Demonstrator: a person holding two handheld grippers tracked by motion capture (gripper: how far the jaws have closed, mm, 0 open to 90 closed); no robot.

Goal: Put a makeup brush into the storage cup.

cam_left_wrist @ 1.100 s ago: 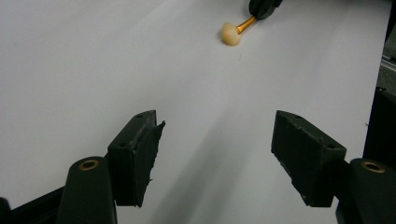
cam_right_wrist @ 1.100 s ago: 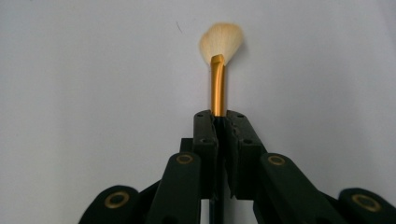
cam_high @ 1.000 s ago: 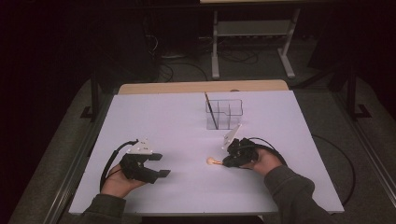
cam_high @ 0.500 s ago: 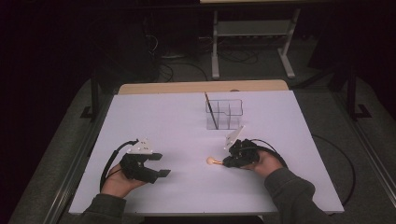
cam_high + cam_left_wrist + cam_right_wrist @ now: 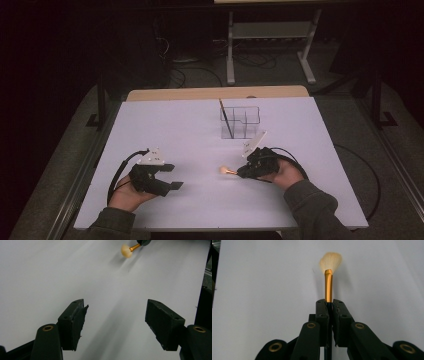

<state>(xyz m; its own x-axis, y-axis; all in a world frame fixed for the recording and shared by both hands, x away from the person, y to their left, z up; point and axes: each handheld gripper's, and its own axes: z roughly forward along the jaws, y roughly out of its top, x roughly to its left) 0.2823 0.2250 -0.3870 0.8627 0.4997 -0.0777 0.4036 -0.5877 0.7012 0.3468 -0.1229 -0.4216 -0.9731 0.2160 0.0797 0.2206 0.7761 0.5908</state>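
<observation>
Little changed across the second. The right gripper (image 5: 240, 172), clamped on the brush (image 5: 223, 171), showed no shift toward any edge of the desk (image 5: 175, 120). The left gripper (image 5: 173, 176), jaws spread near the front left corner, likewise showed no shift or turn. No jaw opened or closed visibly, and nothing on the desk was moved, added or taken away.

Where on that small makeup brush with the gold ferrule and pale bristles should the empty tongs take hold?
On the gold ferrule, just ahead of the right tongs, coming from the side. It is rigid and exposed there; the pale bristles would splay, and the handle is already clamped.
</observation>
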